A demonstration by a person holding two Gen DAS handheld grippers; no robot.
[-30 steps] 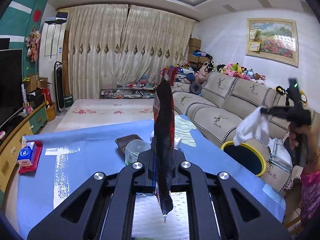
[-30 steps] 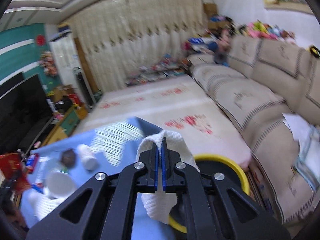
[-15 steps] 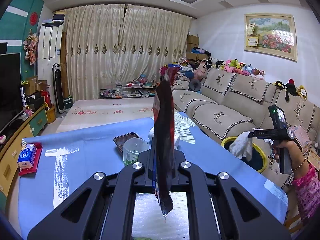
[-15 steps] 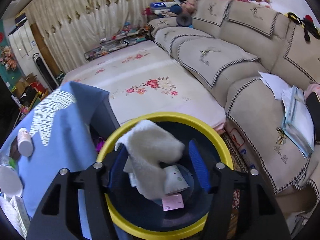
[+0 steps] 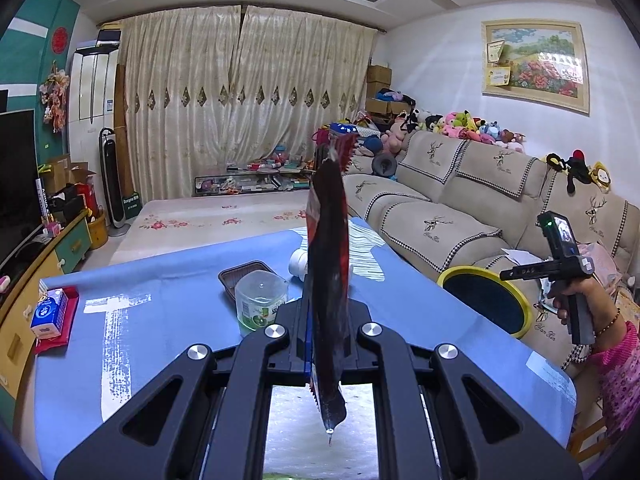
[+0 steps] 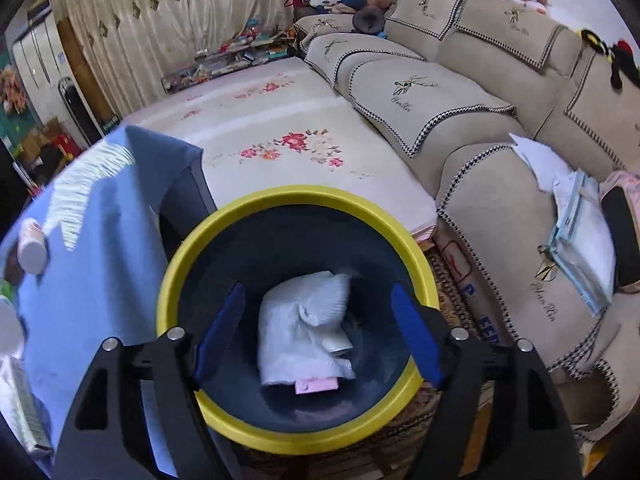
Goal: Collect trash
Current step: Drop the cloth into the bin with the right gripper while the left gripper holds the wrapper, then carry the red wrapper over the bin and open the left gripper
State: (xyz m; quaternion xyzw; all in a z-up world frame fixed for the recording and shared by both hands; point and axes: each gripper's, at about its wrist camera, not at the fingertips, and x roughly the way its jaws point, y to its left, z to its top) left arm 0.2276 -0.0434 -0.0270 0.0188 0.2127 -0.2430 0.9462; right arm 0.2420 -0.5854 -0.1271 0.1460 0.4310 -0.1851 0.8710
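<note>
**Over the yellow-rimmed bin: tissue dropped, wrapper up next**

Over on the left side, the left gripper (image 5: pixel 326 320) sits low above the blue table (image 5: pixel 168 292), tilted slightly down, jaws clamped tight on a dark red snack wrapper (image 5: pixel 328 264) that stands upright, edge-on to the camera. On the table beyond it: a tissue pack (image 5: pixel 47 314) at the left edge, a clear plastic tub (image 5: pixel 261 300) near the middle with a brown tray (image 5: pixel 246 276) right behind it, and a white bottle (image 5: pixel 299 264) lying on its side.

Moving right, the person's right hand (image 5: pixel 576 300) holds the right gripper (image 6: pixel 318 320) pointing steeply down over the yellow-rimmed trash bin (image 6: pixel 224 220), which stands just beside the table. Its jaws have just been opening and now stand wide with nothing pinched. The white crumpled tissue (image 6: pixel 304 328) lies at the bottom of the bin on a pink slip (image 6: pixel 316 386).

Behind everything there's a beige sofa (image 6: pixel 472 112) and cream curtains (image 5: pixel 240 100).
</note>
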